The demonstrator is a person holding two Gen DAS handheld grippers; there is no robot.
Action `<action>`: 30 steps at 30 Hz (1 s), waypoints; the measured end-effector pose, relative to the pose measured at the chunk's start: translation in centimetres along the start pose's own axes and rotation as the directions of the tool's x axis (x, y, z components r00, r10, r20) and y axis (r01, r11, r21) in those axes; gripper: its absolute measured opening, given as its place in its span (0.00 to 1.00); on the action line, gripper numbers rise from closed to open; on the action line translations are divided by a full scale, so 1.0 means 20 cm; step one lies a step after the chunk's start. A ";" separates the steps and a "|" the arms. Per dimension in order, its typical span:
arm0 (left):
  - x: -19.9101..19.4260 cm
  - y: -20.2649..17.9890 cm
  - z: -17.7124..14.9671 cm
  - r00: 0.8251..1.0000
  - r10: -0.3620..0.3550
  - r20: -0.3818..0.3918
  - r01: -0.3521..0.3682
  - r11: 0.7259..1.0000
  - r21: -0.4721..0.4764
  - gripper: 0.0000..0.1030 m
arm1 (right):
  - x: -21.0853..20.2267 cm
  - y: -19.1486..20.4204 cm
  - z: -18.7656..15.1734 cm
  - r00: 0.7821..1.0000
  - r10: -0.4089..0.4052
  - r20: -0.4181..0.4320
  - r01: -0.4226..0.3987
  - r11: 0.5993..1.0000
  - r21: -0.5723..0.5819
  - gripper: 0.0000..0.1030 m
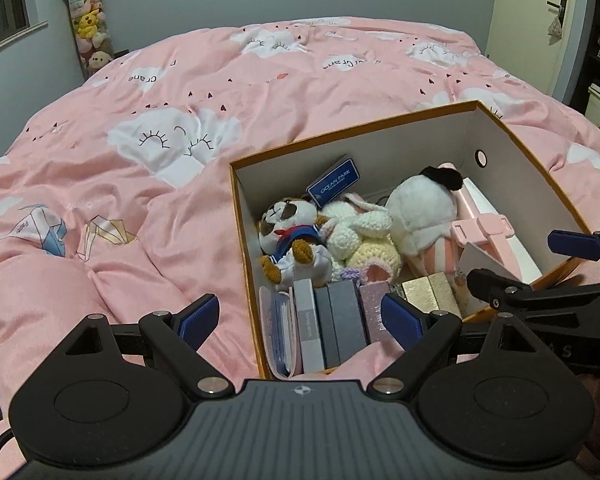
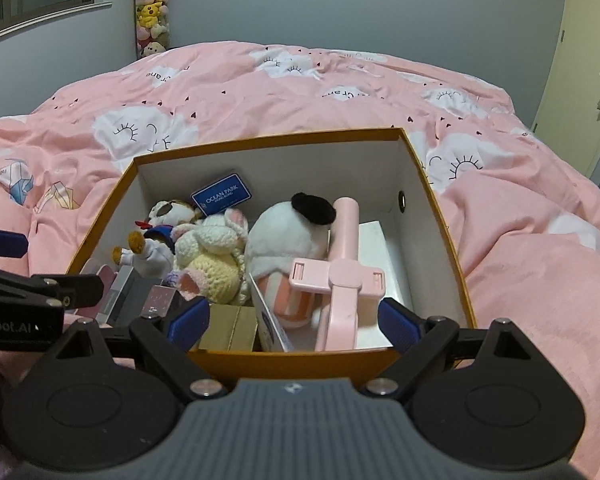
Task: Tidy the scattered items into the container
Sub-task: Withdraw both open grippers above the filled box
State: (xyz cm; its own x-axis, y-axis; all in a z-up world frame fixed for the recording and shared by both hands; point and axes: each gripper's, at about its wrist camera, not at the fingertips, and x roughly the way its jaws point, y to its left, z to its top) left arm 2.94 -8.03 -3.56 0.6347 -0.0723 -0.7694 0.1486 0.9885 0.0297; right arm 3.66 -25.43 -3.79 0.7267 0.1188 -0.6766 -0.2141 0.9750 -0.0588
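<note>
Over the pink cloud-print bed [image 1: 180, 92] | my left hand-held gripper [image 1: 300, 318] and right hand-held gripper [image 2: 294, 318] both spread wide, empty | orange cardboard box [image 2: 432, 200] holds plush toys, small boxes | risk: clipping its near rim, tipping it on soft bedding

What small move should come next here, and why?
Probably draw both back from the box and stop. The left hand-held gripper and right hand-held gripper are open and empty, the plush toys, small boxes and pink holder already lie inside, and nothing loose shows on the visible pink duvet.
</note>
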 end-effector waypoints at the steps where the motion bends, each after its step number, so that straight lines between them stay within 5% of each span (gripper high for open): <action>1: 0.00 0.00 0.00 1.000 -0.002 -0.002 0.002 1.000 -0.001 1.00 | 0.00 0.00 0.00 1.000 0.002 -0.003 -0.002 1.000 0.003 0.90; 30: 0.16 0.06 -0.11 0.998 -0.042 -0.046 0.037 0.995 -0.096 1.00 | 0.03 0.06 -0.09 0.996 -0.071 0.057 0.076 0.993 -0.092 0.92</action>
State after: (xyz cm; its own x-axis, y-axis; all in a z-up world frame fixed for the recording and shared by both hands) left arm 3.43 -6.83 -7.30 0.5924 -0.1072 -0.7985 0.0987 0.9933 -0.0602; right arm 2.76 -24.50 -5.58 0.7759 0.0593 -0.6281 -0.2169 0.9600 -0.1773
